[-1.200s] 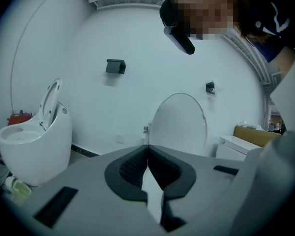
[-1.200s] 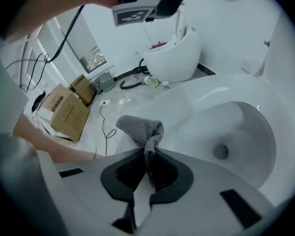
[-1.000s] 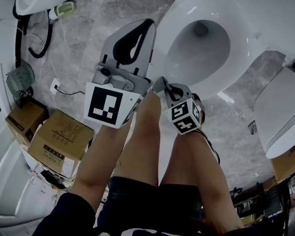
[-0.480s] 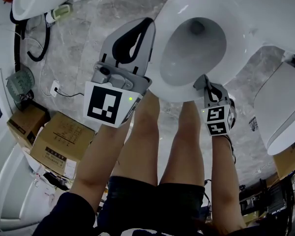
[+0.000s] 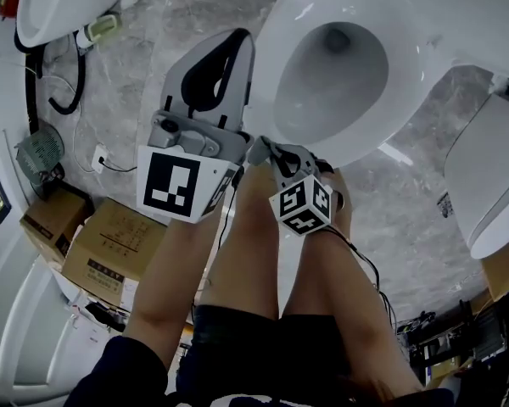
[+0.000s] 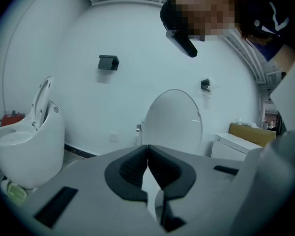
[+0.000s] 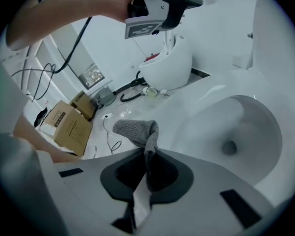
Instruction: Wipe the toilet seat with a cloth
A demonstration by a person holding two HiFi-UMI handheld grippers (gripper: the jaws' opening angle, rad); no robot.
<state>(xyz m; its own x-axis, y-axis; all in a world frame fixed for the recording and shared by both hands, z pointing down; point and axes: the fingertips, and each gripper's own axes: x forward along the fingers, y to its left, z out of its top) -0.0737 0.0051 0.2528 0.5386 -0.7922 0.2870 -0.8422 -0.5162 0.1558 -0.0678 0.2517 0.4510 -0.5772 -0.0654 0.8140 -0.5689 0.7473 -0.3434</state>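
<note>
My right hand-held gripper (image 7: 147, 155) pinches a grey knitted cloth (image 7: 136, 130), which I hold near the front edge of the white ceramic toilet (image 5: 411, 75). My left hand-held gripper (image 6: 147, 149) is pressed together, left of the bowl.

The left gripper (image 6: 147, 152) has its jaws together, nothing between them, at lower centre. Behind stands a raised lid (image 6: 173, 122); another toilet (image 6: 27, 146) at left.
</note>
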